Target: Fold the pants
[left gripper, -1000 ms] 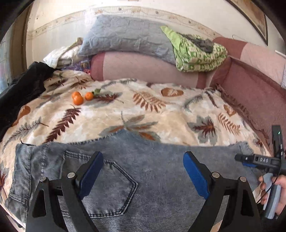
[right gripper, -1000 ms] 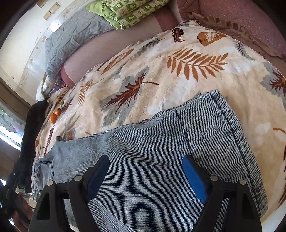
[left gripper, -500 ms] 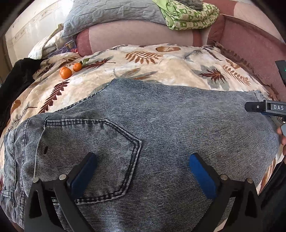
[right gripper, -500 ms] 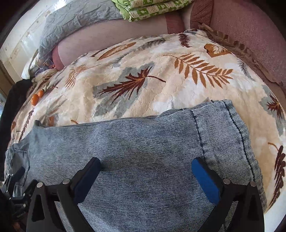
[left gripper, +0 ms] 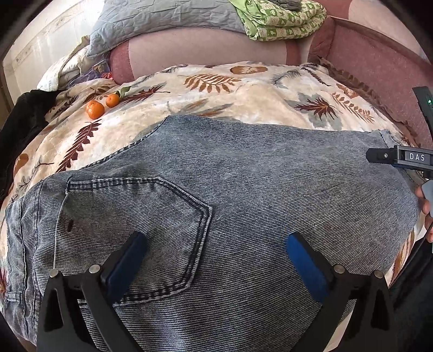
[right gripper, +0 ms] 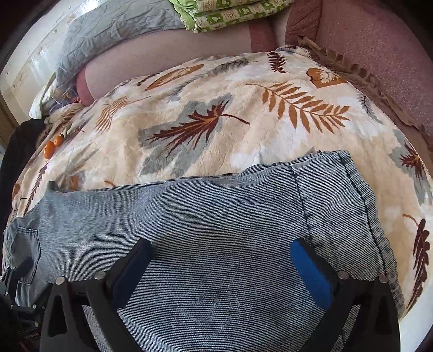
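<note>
Grey-blue denim pants [left gripper: 243, 195] lie flat across the leaf-patterned blanket [left gripper: 216, 89], waistband to the left, leg hem to the right. My left gripper [left gripper: 216, 241] is open and empty, low over the back pocket [left gripper: 140, 230]. My right gripper [right gripper: 220, 246] is open and empty, low over the lower leg, near the hem [right gripper: 338, 195]. The right gripper's body [left gripper: 400, 157] shows at the right edge of the left wrist view. The left gripper [right gripper: 19, 273] shows at the left edge of the right wrist view.
Two oranges [left gripper: 101, 105] lie on the blanket at the far left. A grey pillow [left gripper: 162, 21] and a folded green blanket [left gripper: 278, 19] rest on the pink sofa back [left gripper: 203, 46]. A black garment [left gripper: 21, 121] lies at the left.
Both grippers have dropped down and closer over the pants. Both stay open. The pants have not moved.
</note>
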Motion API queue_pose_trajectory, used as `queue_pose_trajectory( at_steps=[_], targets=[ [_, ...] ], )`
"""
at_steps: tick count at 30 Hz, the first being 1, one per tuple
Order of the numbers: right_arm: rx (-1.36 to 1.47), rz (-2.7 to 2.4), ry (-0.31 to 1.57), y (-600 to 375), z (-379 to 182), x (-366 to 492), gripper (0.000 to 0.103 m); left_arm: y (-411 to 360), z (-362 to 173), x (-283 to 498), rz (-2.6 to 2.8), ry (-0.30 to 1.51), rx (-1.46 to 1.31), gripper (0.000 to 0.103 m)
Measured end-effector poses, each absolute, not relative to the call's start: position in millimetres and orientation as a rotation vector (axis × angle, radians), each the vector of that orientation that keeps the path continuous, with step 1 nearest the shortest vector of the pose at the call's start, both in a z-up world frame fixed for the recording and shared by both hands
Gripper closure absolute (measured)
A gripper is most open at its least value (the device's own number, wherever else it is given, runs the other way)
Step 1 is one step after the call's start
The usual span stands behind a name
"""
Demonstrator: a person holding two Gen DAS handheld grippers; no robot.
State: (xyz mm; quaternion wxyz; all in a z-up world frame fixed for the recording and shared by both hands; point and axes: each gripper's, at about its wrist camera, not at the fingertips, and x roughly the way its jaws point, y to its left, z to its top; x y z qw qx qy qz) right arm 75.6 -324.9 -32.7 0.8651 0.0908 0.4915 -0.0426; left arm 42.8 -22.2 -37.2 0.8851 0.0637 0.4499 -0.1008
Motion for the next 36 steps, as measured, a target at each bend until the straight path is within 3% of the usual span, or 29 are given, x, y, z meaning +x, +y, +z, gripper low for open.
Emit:
queue_pose_trajectory(
  at_steps=[7, 10, 14, 28, 36],
  targets=[
    [0.292, -0.103, 0.913, -341, -12, 64, 0.0, 7, 2, 32, -0.243, 0.766, -0.108, 0.0],
    [0.309, -0.106, 0.873, -345, -5, 61, 0.0, 8, -7, 40, -0.243, 0.821, -0.154, 0.0],
    [0.32, -0.111, 0.97, -345, -20, 70, 0.0, 8, -24, 50, -0.257, 0.912, -0.207, 0.0],
    [0.264, -0.096, 0.995, -336, -26, 71, 0.0, 6, -24, 46, -0.243, 0.893, -0.19, 0.0],
    [0.4, -0.161, 0.795, -369, 7, 46, 0.0, 16, -19, 45, -0.244, 0.877, -0.249, 0.0]
  ],
)
